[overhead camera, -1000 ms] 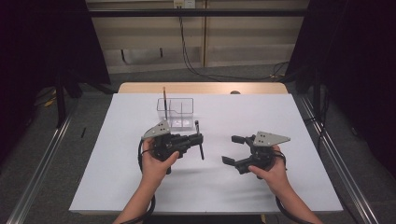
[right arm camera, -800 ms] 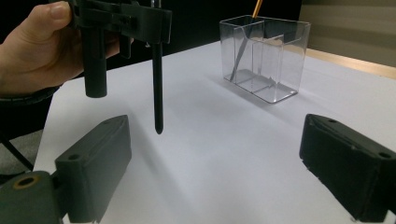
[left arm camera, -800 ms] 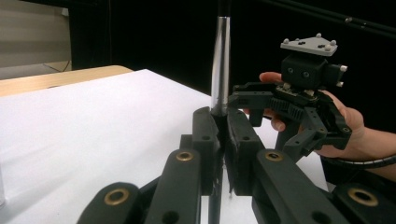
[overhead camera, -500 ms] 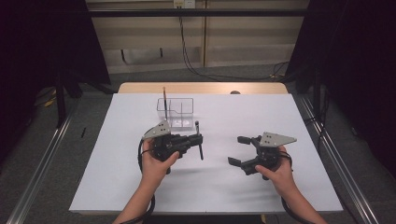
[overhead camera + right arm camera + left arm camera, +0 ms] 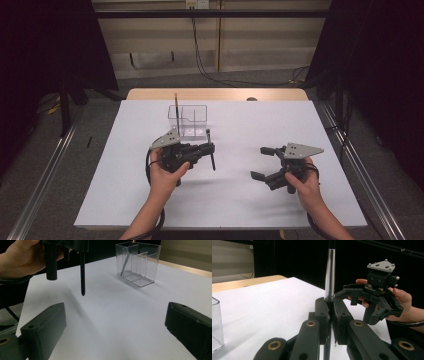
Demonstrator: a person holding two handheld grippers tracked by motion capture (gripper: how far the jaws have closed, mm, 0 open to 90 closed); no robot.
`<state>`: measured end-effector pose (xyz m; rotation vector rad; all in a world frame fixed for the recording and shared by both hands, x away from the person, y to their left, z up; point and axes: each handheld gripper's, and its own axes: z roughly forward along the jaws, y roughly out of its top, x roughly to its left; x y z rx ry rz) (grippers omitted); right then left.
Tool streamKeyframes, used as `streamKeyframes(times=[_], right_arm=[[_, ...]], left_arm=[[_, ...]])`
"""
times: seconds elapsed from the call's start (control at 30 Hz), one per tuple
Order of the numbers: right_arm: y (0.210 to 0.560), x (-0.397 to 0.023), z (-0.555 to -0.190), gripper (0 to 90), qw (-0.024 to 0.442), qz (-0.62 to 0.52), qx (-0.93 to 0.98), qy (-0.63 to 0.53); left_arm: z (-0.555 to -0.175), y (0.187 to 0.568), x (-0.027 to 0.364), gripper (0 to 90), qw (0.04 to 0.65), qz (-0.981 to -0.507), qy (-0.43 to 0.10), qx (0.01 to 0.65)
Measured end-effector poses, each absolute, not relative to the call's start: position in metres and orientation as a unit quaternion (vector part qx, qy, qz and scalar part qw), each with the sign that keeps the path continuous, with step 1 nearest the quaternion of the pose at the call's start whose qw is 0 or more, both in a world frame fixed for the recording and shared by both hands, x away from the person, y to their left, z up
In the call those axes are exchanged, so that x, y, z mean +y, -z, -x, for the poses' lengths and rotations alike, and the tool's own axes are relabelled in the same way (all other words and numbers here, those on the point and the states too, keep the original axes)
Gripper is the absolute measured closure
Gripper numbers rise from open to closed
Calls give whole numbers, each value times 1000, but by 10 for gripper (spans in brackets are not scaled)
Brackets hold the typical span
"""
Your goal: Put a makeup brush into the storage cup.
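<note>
My left gripper (image 5: 209, 149) is clamped tight, jaws pinched together, and points toward the right hand. My right gripper (image 5: 261, 162) hovers low with nothing between its jaws, which have just been opening and now stand wide, aimed leftward. Both forearms reach in from below.

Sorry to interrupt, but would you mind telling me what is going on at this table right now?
A person works at a white table with a hand-held gripper in each hand. The left hand-held gripper is shut on a slim black-and-silver pen, held roughly upright above the table. The right hand-held gripper has just been opening its jaws, with nothing between them. Behind the left one stands a clear plastic divided organiser box on the table, with one thin dark stick already standing in it.
</note>
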<state>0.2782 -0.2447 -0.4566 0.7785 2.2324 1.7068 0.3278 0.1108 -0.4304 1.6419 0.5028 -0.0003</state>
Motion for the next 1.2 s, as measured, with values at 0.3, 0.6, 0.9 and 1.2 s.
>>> streamKeyframes(times=[0.3, 0.6, 0.9, 1.2], right_arm=[[456, -256, -275, 33, 118, -266, 764, -576], [456, -266, -273, 32, 125, -270, 762, -575], [458, -275, -268, 32, 127, -277, 763, -570], [459, -281, -265, 32, 129, -280, 761, -570]], left_arm=[[-328, 430, 112, 837, 653, -724, 0, 222], [-327, 429, 112, 837, 650, -727, -5, 221], [-327, 429, 113, 837, 650, -727, -7, 221], [-327, 428, 114, 838, 649, -728, -8, 221]])
